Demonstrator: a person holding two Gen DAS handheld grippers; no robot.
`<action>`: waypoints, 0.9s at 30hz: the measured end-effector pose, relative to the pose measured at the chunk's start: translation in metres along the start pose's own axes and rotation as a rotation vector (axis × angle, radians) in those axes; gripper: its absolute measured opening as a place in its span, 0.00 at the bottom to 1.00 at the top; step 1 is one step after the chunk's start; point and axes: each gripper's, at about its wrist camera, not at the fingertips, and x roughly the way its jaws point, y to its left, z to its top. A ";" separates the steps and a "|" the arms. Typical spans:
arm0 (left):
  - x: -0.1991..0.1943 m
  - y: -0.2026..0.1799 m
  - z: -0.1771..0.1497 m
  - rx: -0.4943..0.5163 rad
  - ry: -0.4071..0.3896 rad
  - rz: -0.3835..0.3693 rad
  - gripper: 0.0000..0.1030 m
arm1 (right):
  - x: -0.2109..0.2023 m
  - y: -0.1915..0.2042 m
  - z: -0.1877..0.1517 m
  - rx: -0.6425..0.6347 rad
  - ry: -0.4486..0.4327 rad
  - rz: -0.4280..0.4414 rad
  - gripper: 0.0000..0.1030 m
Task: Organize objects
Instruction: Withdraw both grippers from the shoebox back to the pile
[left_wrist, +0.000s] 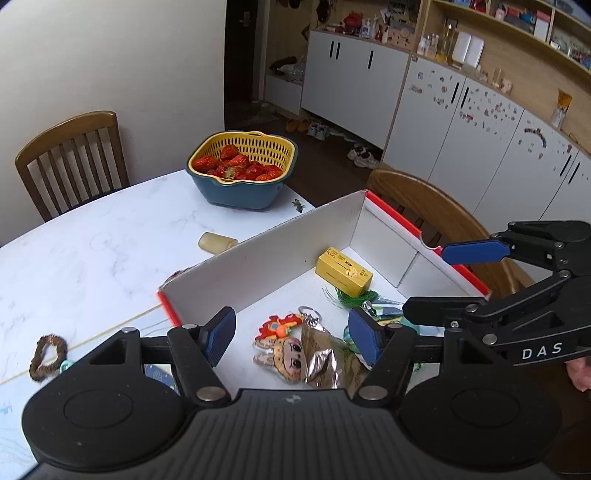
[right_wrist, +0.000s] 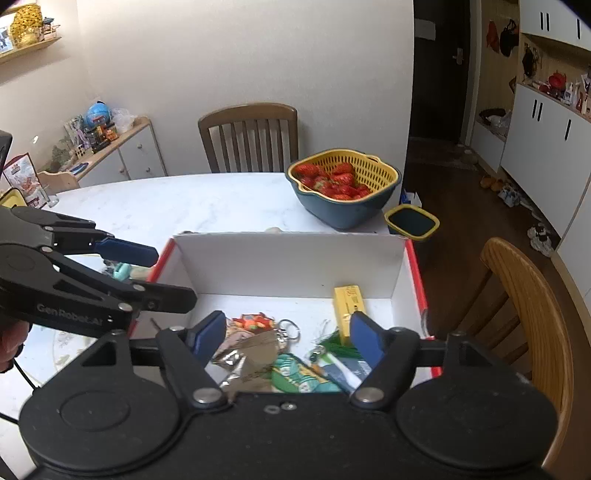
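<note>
Nearest the lens, the left gripper (left_wrist: 291, 339) hangs with its blue pads parted and nothing between them, poised above the white box (left_wrist: 258, 258) whose red-edged walls keep the gathered trinkets together. Going left to right across the white marble table (left_wrist: 92, 251): a brown fuzzy hair tie (left_wrist: 48, 356) and a small cream cylinder (left_wrist: 218, 243) lie outside the box, probably not yet collected; inside it rest a cartoon keychain (left_wrist: 282, 343), a crinkled foil packet (left_wrist: 325, 354), a green tassel (left_wrist: 354, 299) and a yellow carton (left_wrist: 343, 271) near the far corner. The right gripper (right_wrist: 288, 338) likewise stands wide and empty over the box, which suggests a drop just completed or a fresh reach to come. Farther back, a yellow-and-blue colander of strawberries (left_wrist: 242, 168) sits at the table's edge. Wooden chairs (left_wrist: 70, 155) ring the table, with white cabinets (left_wrist: 461, 122) lining the room's right wall.
</note>
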 end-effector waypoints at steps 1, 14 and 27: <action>-0.005 0.002 -0.002 0.002 -0.005 0.002 0.66 | -0.002 0.003 -0.001 0.002 -0.004 0.004 0.74; -0.057 0.051 -0.032 0.004 -0.059 0.035 0.78 | -0.019 0.065 0.000 0.036 -0.085 0.047 0.94; -0.084 0.129 -0.062 -0.058 -0.070 0.055 0.89 | 0.003 0.143 0.002 0.017 -0.064 0.062 0.95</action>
